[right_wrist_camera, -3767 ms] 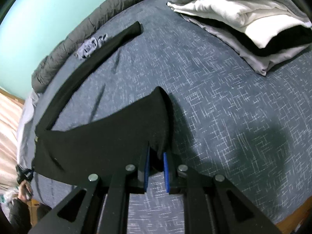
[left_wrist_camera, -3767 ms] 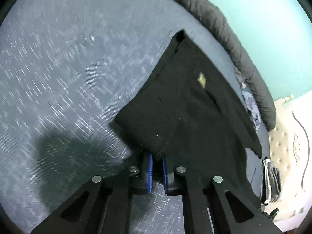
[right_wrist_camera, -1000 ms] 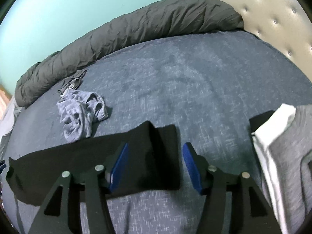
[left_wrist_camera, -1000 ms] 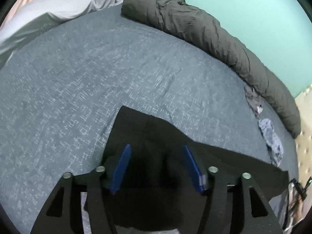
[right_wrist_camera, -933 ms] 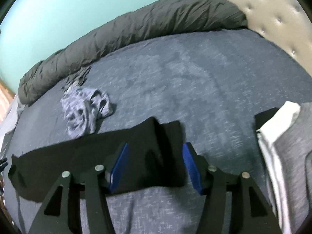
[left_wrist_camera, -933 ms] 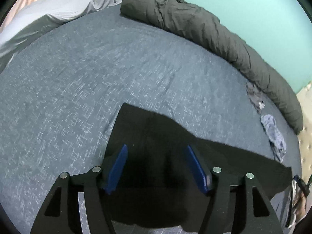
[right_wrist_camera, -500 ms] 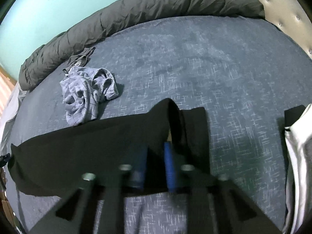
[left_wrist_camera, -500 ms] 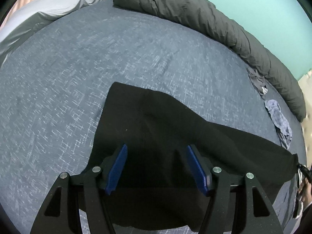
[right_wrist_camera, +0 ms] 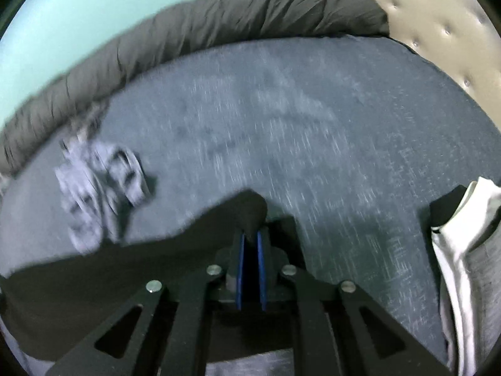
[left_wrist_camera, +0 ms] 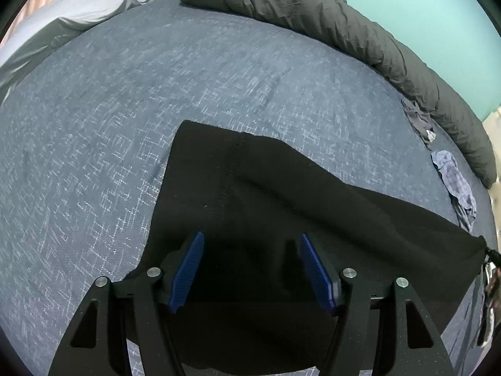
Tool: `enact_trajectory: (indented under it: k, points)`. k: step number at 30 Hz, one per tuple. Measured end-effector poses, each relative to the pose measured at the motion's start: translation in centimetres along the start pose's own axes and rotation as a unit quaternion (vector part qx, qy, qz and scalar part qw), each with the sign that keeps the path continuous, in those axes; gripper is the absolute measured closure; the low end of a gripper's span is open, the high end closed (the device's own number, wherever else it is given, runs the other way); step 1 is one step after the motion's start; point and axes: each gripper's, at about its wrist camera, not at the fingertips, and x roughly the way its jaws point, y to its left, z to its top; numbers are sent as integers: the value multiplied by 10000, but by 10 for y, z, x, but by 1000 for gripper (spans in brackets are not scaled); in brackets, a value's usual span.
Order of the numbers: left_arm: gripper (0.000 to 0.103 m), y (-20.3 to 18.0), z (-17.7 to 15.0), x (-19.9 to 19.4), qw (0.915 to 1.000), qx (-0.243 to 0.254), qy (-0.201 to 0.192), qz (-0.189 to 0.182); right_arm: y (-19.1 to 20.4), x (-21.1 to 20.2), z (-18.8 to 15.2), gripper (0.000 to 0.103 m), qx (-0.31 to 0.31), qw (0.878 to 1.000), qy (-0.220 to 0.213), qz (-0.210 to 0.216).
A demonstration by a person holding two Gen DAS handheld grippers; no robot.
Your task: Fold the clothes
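A black garment [left_wrist_camera: 281,206] lies spread on the blue-grey bedspread [left_wrist_camera: 125,94], reaching from below my left gripper to the right edge of the left wrist view. My left gripper [left_wrist_camera: 250,269] hovers over its near part, blue pads wide apart and holding nothing. In the right wrist view the same black garment [right_wrist_camera: 125,275] runs leftward, and my right gripper [right_wrist_camera: 249,250] is shut on a raised fold of it. That view is blurred by motion.
A rolled dark grey duvet [left_wrist_camera: 344,31] lines the far side of the bed under a teal wall. A crumpled blue checked cloth [right_wrist_camera: 97,181] lies beside the garment. A stack of folded clothes [right_wrist_camera: 463,250] sits at right, a tufted headboard [right_wrist_camera: 438,15] behind.
Both grippers let the garment down on the bed and opened; the right one has since shut again on a fold at its end and lifts it. The left stays open.
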Motion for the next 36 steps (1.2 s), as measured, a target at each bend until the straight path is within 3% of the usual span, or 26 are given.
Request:
enact_trajectory:
  k: [3,4,6,9,11,15,16,20,25,34,36]
  points:
    - [35,-1,-1,-3,10000,39,-59,-28,-18,-4,-7,70,232,9996,-136,-12]
    - [35,-1,-2,-5,9999,43,-84,-37,-23,-11,-10,57,289,9992,-291,-5]
    - [35,0,-3,-8,9999,39,-130,-55,-35,-22,-14,56,434,9974,-543,194]
    - [35,4,-8,-9,9998,-60,-172,-78,-41,-28,-23,56,405,9955,-552,649]
    - [35,5,-9,-11,9996,-175,-203,-110,-39,-25,-31,56,356,9940,-404,951]
    - [35,4,-13,-19,9994,-223,-247,-127,-36,-18,-44,56,389,9922,-238,1156]
    - [35,3,-15,-21,9994,-214,-251,-130,-36,-19,-44,56,396,9917,-261,1194]
    - [33,5,-17,-28,9994,-196,-253,-123,-33,-27,-41,100,390,9902,-403,1278]
    - [33,9,-21,-30,9993,-238,-229,-152,-45,-51,-25,101,368,9917,-689,1026]
    - [33,12,-26,-36,9988,-314,-260,-288,-55,-19,-51,100,431,9990,38,-66]
    - [32,13,-26,-42,9984,-337,-307,-337,-58,-25,-55,96,588,9982,-118,-92]
